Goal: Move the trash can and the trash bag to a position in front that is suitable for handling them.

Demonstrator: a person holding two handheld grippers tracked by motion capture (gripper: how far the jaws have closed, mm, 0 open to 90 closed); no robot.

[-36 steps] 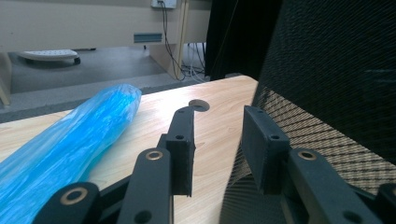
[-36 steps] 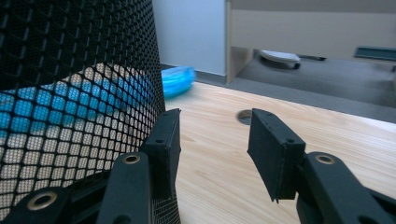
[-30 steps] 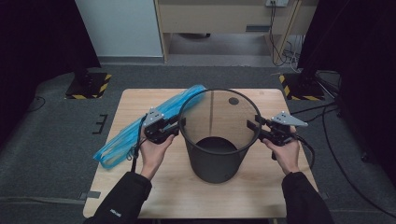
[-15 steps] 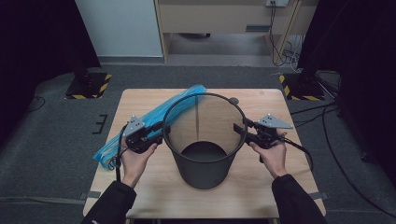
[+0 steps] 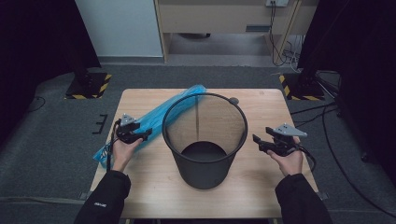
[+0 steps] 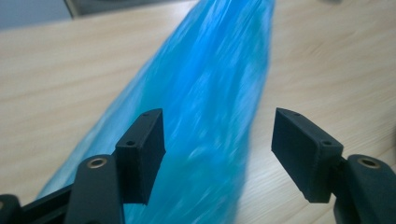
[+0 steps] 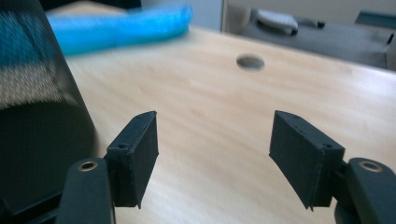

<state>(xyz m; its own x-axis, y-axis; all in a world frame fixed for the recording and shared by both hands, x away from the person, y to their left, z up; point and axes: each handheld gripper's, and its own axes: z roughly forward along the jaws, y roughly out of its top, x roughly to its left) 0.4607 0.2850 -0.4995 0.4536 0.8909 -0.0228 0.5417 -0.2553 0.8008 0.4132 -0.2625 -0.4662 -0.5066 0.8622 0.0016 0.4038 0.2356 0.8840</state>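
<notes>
Blue plastic, a long flattened bag point(image 5: 150, 122), lies slantwise across the left half of the wooden table point(image 5: 261, 186), its far end tucked behind the black mesh bin point(image 5: 204, 140) that stands upright at the middle of the high view. Both grippers stand clear of the bin's rim. The left gripper point(image 5: 140, 135) sits at the left of the frame, directly over the bag; in the left gripper view its jaws have just been opening and stand spread, with the bag point(image 6: 210, 116) showing between and beyond them but not pinched. The right gripper point(image 5: 261, 142) waits at the right of the bin, its jaws likewise just opened, nothing between them but bare tabletop.

Judging from this, the step in hand is picking up the bag, probably to line the bin. Next the left jaws need to drop onto the thin film and close on an edge. A round cable hole point(image 7: 250, 61) in the table lies well apart; the bin itself crowds the bag's far end.
</notes>
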